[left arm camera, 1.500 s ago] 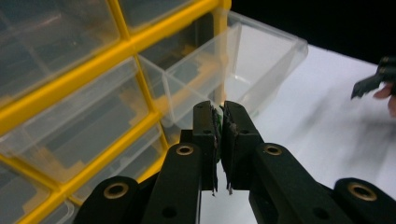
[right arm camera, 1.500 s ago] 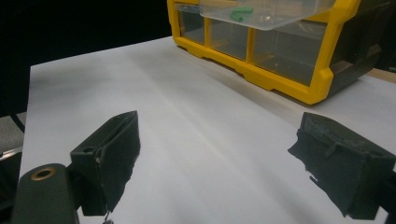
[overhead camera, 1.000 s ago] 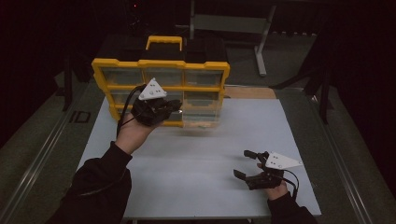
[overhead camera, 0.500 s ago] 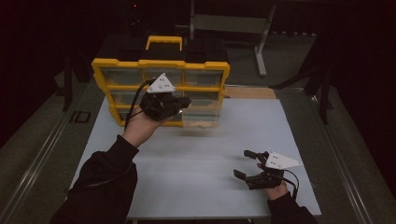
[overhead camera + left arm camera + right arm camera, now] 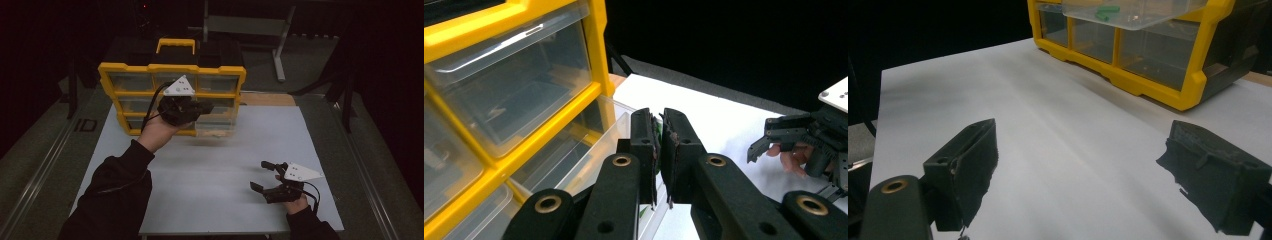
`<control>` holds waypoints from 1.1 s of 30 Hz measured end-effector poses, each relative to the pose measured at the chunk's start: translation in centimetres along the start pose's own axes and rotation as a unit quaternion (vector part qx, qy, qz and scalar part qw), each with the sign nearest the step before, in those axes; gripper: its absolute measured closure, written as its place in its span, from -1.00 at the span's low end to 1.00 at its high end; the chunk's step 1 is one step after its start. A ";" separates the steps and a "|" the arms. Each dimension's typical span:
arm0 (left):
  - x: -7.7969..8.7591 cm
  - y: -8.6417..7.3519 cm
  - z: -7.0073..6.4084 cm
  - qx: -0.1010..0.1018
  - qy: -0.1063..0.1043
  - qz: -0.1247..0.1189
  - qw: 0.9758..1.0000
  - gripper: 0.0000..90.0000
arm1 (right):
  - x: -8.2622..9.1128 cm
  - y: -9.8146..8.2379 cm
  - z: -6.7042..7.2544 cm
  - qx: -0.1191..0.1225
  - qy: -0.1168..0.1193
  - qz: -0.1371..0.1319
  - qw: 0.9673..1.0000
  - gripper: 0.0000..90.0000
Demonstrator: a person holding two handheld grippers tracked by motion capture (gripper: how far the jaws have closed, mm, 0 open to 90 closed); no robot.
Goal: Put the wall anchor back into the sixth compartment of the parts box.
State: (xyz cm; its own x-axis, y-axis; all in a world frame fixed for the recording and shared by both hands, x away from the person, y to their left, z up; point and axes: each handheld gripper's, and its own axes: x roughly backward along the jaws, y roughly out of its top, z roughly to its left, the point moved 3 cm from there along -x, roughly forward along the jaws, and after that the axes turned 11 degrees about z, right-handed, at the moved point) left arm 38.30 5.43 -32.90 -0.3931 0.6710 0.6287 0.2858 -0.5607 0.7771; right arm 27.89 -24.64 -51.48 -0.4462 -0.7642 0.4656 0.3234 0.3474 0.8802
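In the centre of the high view, the left gripper (image 5: 204, 107) has its jaws pressed together on the rim of a clear plastic drawer (image 5: 216, 125), half pulled from the yellow organizer cabinet (image 5: 112, 75), probably to reach its small green pieces (image 5: 1108, 12). The right gripper (image 5: 264, 176) rests wide and empty on the white tabletop (image 5: 210, 170), lower right.

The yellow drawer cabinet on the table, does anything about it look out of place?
Yes. One clear drawer at the lower right of the yellow cabinet is pulled out over the white table, while the others sit flush. Small green pieces lie in it. The shut left gripper is right by it.
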 end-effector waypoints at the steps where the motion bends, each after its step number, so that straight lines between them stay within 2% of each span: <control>1: -0.1 0.1 0.0 -0.001 -0.003 0.001 1.000 0.87 | 0.0 0.0 0.0 0.001 0.000 0.000 1.000 -0.69; 4: -0.6 0.4 -0.1 -0.005 -0.006 0.009 1.000 0.87 | 0.0 0.0 0.0 0.001 0.000 -0.001 1.000 -0.69; 8: -1.6 0.7 -0.2 -0.006 0.004 0.029 1.000 0.87 | 0.0 0.0 0.0 0.000 0.000 0.000 1.000 -0.69; 10: -1.9 0.7 -0.2 -0.009 0.001 0.036 0.999 0.87 | 0.0 0.0 0.0 0.001 0.000 -0.001 1.000 -0.69; 14: -2.9 0.7 -0.1 0.001 0.013 0.056 0.998 0.87 | 0.0 0.0 0.0 -0.001 0.001 -0.001 1.000 -0.69; 22: -4.5 0.5 -0.1 0.007 0.016 0.099 0.995 0.87 | 0.1 -0.1 -0.1 -0.001 0.000 -0.001 1.000 -0.69; 27: -5.0 0.3 0.1 0.016 0.009 0.109 0.994 0.87 | 0.0 -0.1 -0.1 -0.002 0.001 0.001 1.000 -0.69; 32: -5.6 0.2 0.2 0.025 0.014 0.120 0.992 0.87 | 0.0 -0.1 -0.1 -0.002 0.001 0.001 1.000 -0.69; 33: -5.9 0.2 0.4 0.033 0.017 0.134 0.990 0.87 | 0.1 -0.1 -0.1 -0.001 0.001 0.001 1.000 -0.69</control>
State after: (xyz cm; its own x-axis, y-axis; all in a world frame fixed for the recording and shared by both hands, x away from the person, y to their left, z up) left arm 41.04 1.55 -36.46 -0.3251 0.4849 0.8119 0.4400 -0.6824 0.5837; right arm 27.89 -24.74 -51.54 -0.4434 -0.7652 0.4667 0.3266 0.3469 0.8792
